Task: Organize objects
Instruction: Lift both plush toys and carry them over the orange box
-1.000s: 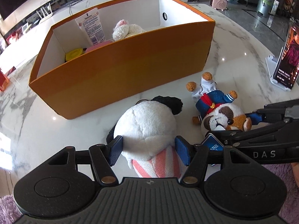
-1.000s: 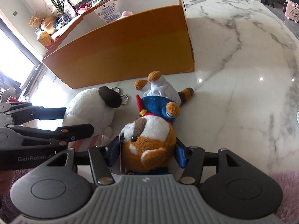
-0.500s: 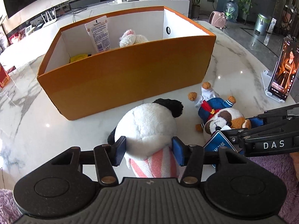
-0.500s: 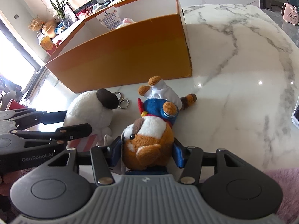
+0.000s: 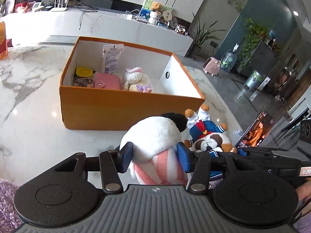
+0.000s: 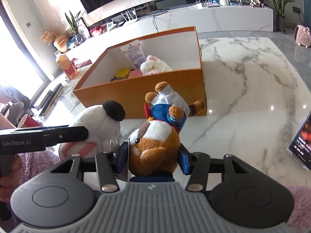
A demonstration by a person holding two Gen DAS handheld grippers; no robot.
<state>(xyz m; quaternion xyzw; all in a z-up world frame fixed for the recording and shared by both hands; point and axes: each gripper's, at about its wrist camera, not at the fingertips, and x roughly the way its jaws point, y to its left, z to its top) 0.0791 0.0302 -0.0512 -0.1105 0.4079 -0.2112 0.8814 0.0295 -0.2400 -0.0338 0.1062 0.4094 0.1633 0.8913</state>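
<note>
My left gripper [image 5: 154, 158] is shut on a white plush with a black ear and pink-striped body [image 5: 153, 136], held above the marble table. My right gripper [image 6: 154, 160] is shut on a brown-and-white dog plush in a blue sailor top [image 6: 155, 139], also lifted. Each plush shows in the other view: the dog [image 5: 209, 138] to the right, the white plush [image 6: 97, 125] to the left. The orange box [image 5: 124, 105] stands just beyond both; it also shows in the right wrist view [image 6: 136, 97].
Inside the box lie a white tube [image 5: 112, 58], a pink wallet [image 5: 107, 82], a yellow item [image 5: 83, 71] and a small cream plush [image 5: 137, 79]. A phone on a stand [image 6: 300, 141] is at the right. The marble table [image 6: 252, 89] extends right.
Both grippers have risen with their plush toys off the table, so the views now look down into the box from higher up.
</note>
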